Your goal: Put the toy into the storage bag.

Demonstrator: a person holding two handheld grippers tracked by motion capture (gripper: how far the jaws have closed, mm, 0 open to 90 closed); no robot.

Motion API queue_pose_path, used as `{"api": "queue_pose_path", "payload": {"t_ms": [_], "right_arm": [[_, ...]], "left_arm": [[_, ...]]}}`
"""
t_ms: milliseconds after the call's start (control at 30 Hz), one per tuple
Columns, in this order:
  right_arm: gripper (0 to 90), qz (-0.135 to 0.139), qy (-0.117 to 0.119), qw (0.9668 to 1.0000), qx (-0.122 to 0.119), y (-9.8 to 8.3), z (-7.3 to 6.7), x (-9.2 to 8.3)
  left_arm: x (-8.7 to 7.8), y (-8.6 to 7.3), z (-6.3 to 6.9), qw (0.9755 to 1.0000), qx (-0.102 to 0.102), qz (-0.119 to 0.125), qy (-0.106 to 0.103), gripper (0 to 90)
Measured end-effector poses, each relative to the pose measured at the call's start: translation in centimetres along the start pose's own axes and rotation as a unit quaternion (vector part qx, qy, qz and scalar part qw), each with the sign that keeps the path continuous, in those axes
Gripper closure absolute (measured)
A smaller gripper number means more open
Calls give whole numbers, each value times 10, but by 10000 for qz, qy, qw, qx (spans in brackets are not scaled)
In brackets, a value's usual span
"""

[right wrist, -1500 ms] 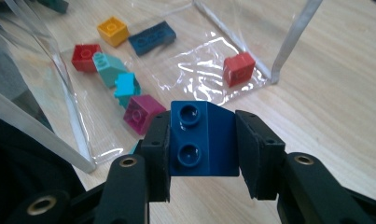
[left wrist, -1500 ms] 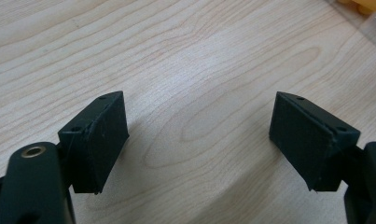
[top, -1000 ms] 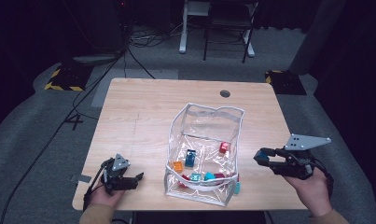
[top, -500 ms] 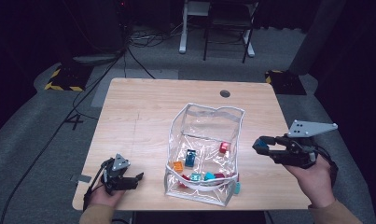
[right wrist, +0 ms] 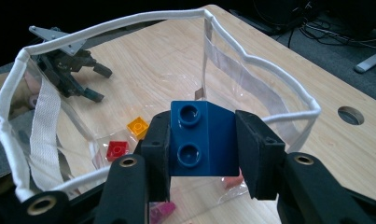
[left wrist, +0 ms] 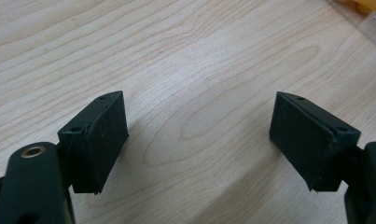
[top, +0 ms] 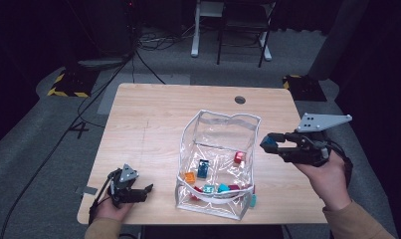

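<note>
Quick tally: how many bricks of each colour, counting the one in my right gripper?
Blue: 2, the held blue brick and the bagged blue brick
Teal bricks: 3
Red bricks: about 3
Orange brick: 1
Total: about 9; the clear bag blurs some.

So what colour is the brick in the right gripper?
Dark blue brick, clearest in the right gripper view.

A light wooden desk (top: 153, 124) with a round cable hole (top: 240, 99) near its far edge at one o'clock. Beyond it, a grey carpeted floor (top: 49, 129), black cables (top: 138, 55) at eleven o'clock, white furniture legs (top: 194, 35) at twelve, and yellow-black striped blocks (top: 66, 84) at ten.
</note>
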State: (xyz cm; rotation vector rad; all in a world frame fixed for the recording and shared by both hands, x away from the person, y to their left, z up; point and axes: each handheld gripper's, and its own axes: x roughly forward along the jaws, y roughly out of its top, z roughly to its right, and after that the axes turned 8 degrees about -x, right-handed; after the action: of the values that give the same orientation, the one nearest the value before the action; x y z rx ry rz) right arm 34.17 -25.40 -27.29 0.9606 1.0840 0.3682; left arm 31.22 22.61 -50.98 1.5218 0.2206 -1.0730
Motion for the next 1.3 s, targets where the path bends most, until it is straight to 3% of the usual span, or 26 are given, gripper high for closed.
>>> {"api": "queue_pose_path", "payload": {"t_ms": [800,1300], "right_arm": [[593,-105,304,9995,-75,38,1,49],[592,-625,502,9967,-131,44,-2,93]], "left_arm": [[1,2,0,10000,31,-8,-4,190],[2,2,0,10000,35,-2,-2,190]]}}
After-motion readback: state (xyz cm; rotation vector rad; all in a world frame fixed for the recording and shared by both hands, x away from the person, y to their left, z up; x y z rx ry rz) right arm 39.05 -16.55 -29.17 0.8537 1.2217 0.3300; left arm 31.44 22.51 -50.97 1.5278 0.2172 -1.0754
